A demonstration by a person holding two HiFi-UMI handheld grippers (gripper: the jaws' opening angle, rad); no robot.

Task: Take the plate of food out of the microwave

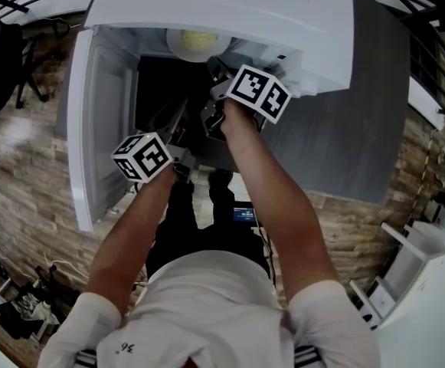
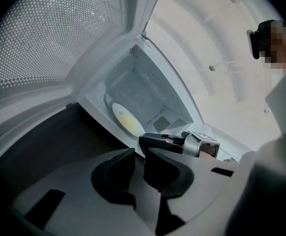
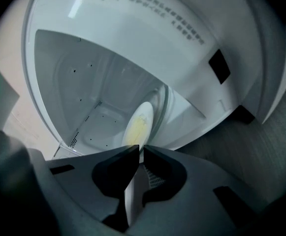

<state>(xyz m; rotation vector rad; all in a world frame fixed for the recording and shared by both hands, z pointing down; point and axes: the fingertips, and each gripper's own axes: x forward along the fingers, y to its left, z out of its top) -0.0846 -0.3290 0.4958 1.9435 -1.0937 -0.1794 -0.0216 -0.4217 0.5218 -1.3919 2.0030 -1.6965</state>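
Right claw (image 3: pixel 138 149) clamped on plate (image 3: pixel 140 121) rim; plate extends toward 12 o'clock. Left claw (image 2: pixel 139 151) barely parted, empty, farther off.

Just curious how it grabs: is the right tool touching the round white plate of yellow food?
Touching. The right gripper view shows the right tool shut on the rim of the round white plate.

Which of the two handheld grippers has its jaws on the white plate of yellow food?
The right gripper: its jaws clamp the rim of the round white plate of yellow food. The left gripper holds nothing.
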